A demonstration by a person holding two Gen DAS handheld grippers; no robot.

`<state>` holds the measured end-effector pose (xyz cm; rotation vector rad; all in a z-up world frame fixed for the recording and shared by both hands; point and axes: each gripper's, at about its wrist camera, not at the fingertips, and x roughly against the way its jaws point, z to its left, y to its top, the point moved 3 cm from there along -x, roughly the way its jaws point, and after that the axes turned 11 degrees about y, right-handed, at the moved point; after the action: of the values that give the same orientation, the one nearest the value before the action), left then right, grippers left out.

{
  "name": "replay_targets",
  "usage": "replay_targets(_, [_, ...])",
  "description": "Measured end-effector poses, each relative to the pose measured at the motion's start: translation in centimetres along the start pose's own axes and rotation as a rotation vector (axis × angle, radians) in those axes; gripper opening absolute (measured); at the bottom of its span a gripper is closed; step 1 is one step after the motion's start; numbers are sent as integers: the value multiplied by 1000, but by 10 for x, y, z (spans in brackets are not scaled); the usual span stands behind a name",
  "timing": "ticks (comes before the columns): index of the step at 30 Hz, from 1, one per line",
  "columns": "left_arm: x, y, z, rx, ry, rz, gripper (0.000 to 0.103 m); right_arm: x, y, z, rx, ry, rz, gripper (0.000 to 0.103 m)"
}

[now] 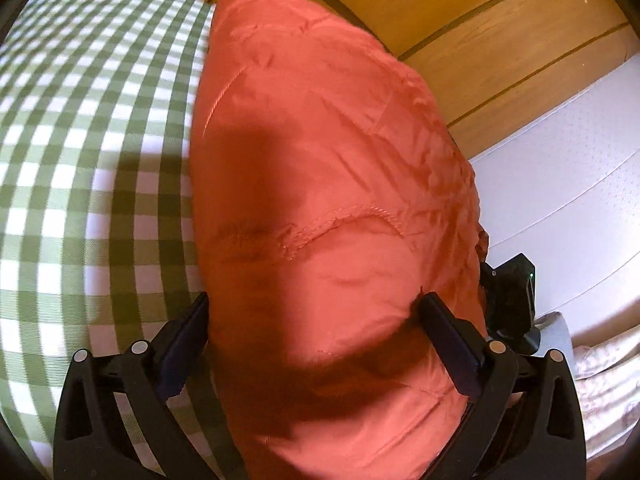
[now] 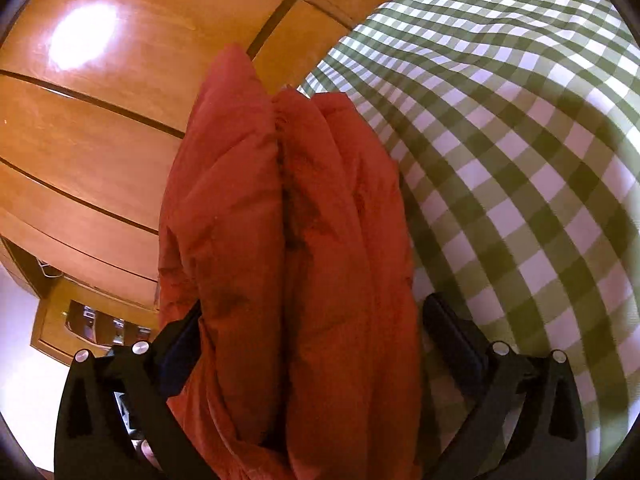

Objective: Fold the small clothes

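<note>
Green-checked cloth is spreading left of my left gripper and right of my right gripper; wood panelling is filling the other side. Red garment is bunching between both finger pairs, blocking the forward view. Both jaws are standing wide, pressing its sides; firm grip, cannot tell. White surface is lying beyond my left fingers' right.

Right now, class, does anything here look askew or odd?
Yes. The orange-red fabric garment hangs bunched in thick uneven folds between the right gripper fingers, off the green-and-white checked cloth, not flat; the left gripper straddles it too.
</note>
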<state>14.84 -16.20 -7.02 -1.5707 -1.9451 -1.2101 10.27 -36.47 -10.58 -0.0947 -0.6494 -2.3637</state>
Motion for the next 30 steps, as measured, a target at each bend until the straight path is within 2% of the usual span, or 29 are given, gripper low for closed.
replay_targets(5, [-8,-11,-3,2,-15,11,97,-4,-8,11,12,38,17,86])
replay_targets(10, [-3,-10,-8,-16,-13,-4,85,-2,-8,17,14,52,12,74])
replay_targets(15, [10,-9,-13,-28,-11,-37,80,-4,-16,39,78,57,18,73])
replay_targets(20, [37,-4,-13,-57,8,-114,77,-17,-25,63,119,111,18,73])
replay_targets(26, [74,7,3,-42,50,-215,77,-55,-30,98,224,163,29,72])
replay_targets(30, [95,12,28,-12,87,-266,76,-91,-32,113,279,184,63,71])
